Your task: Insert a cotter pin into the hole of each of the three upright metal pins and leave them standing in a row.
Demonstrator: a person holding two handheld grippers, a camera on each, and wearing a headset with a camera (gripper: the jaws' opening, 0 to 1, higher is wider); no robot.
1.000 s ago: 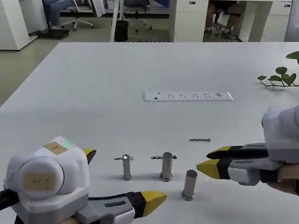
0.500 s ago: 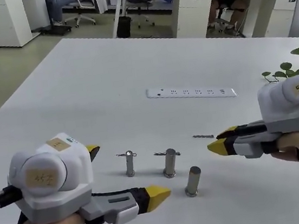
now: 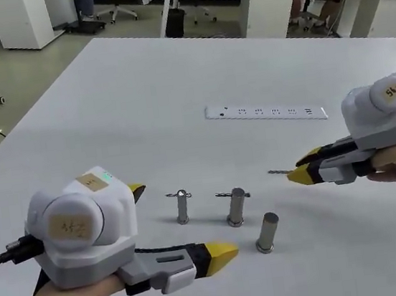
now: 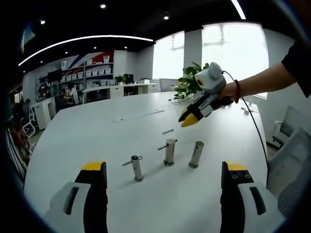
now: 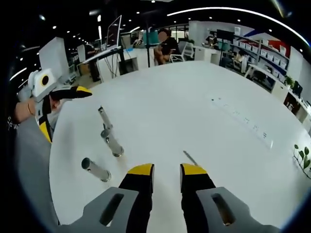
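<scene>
The right gripper (image 5: 167, 167) has its yellow-tipped jaws a narrow gap apart, grasping nothing. A loose cotter pin (image 5: 190, 158) lies flat on the white table (image 3: 107, 116), just beyond the tips. The left gripper (image 3: 180, 221) has its jaws spread wide and is empty, low on the near side of the row.

Three upright metal pins stand in a slightly slanted row between the grippers. The left pin (image 3: 182, 206) and middle pin (image 3: 235, 207) each carry a cotter pin through the top. The right pin (image 3: 267, 232) is bare.

The step in hand seems to be fetching the last cotter pin. The next move likely calls for pinching that thin piece off the flat surface, then lining it up with the bare pin's hole without toppling the pin.

A power strip (image 3: 266, 112) lies well beyond. Nothing blocks the reach.
</scene>
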